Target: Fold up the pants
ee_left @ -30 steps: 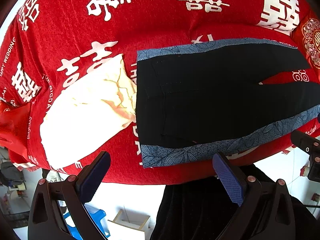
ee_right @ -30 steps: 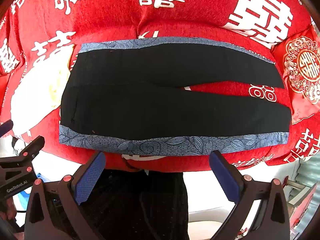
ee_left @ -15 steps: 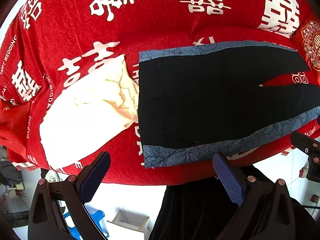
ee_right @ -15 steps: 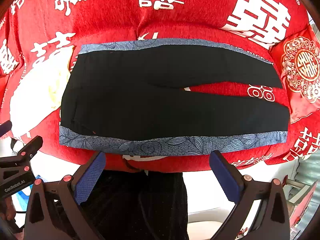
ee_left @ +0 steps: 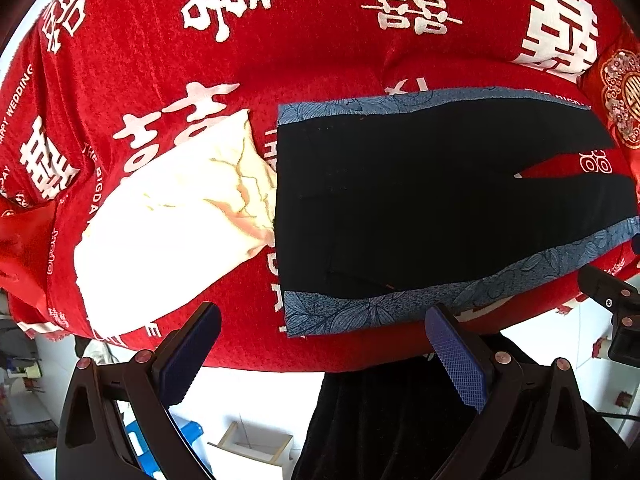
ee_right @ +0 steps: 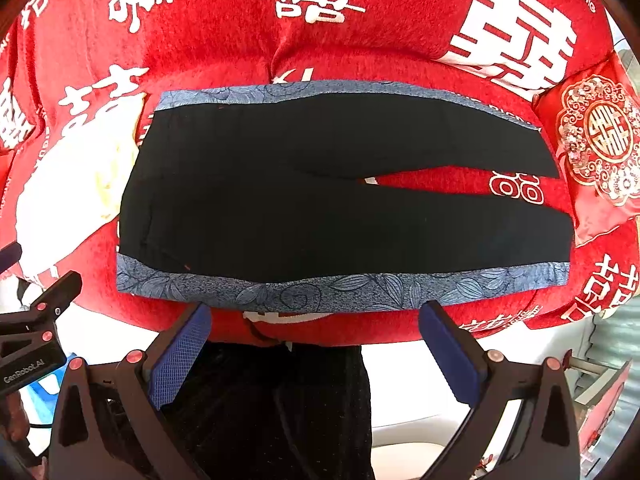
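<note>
Black pants [ee_right: 340,200] with blue patterned side stripes lie flat across a red sofa cover [ee_right: 360,40], waistband at frame left, legs running right with a narrow split of red between them. Left tongs [ee_left: 322,350] and right tongs [ee_right: 314,344] both spread wide, holding nothing, hovering off the near edge of the seat.

Risks: the near stripe [ee_right: 340,290] lies close to the seat's edge, so a shallow pinch could catch only one layer or grab the red cover too and drag it along. The slack cloth may also bunch or skew if the two tongs lift unevenly, leaving the legs misaligned.

The left view shows a white cloth [ee_left: 168,232] just beside the waistband, maybe touching it, but cuts the leg ends off. The right view shows both hems and a red embroidered cushion [ee_right: 600,140] at frame right, near the far leg's hem.
</note>
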